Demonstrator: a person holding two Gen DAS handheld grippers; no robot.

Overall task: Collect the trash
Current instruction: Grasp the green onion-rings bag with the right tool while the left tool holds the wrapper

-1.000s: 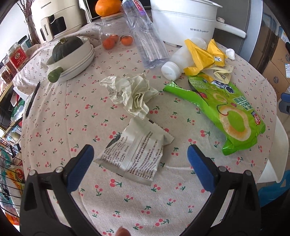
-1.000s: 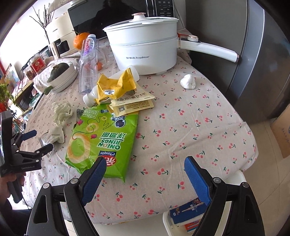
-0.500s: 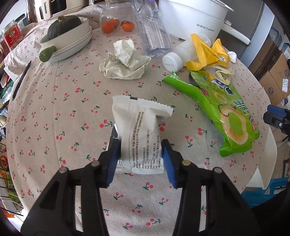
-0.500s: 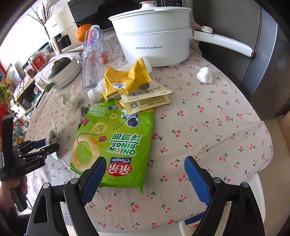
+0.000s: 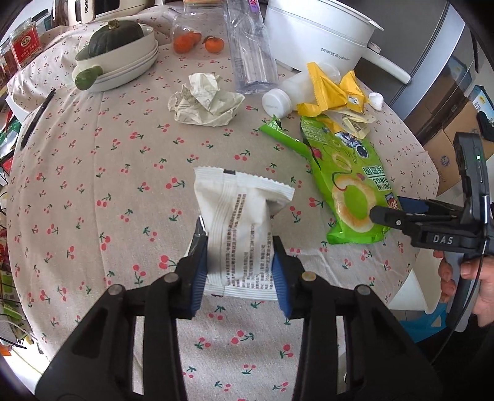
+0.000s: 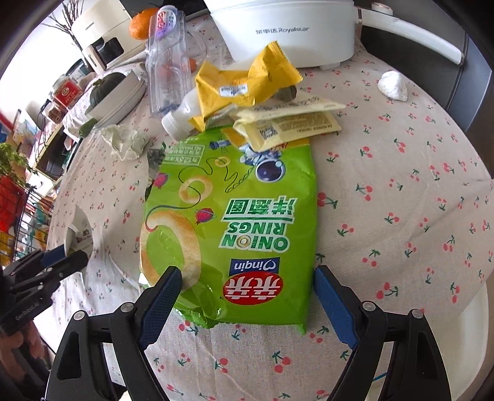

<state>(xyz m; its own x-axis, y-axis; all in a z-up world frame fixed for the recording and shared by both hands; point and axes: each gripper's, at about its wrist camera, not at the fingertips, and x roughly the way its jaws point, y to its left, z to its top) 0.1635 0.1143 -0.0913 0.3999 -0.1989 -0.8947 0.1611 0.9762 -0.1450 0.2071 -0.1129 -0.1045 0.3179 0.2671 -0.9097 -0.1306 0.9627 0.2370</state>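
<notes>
- The stacked bowls (image 5: 123, 66) sit at the far left of the cherry-print tablecloth (image 5: 92, 172), with a dark green squash (image 5: 115, 35) in the top one.
- Right of the bowls lies a crumpled paper (image 5: 203, 100), and behind it a clear empty bottle (image 5: 250, 52) lies on its side.
- The left gripper (image 5: 239, 262) is clamped on a white wrapper (image 5: 240, 228), which it holds upright above the cloth, nearer the camera than the crumpled paper.
- Right of the wrapper, a green snack bag (image 6: 234, 222) lies flat on the cloth.
- The right gripper (image 6: 244, 299) has its jaws wide apart, one on each side of the bag's near end, holding nothing.
- Beyond the bag's far end lie a yellow wrapper (image 6: 244, 83) draped over a small white bottle (image 6: 182, 115), and two pale sachets (image 6: 290, 123).
- A white pot (image 6: 287, 27) stands behind them.
- A small white wad (image 6: 392, 85) lies to the right of the sachets.
</notes>
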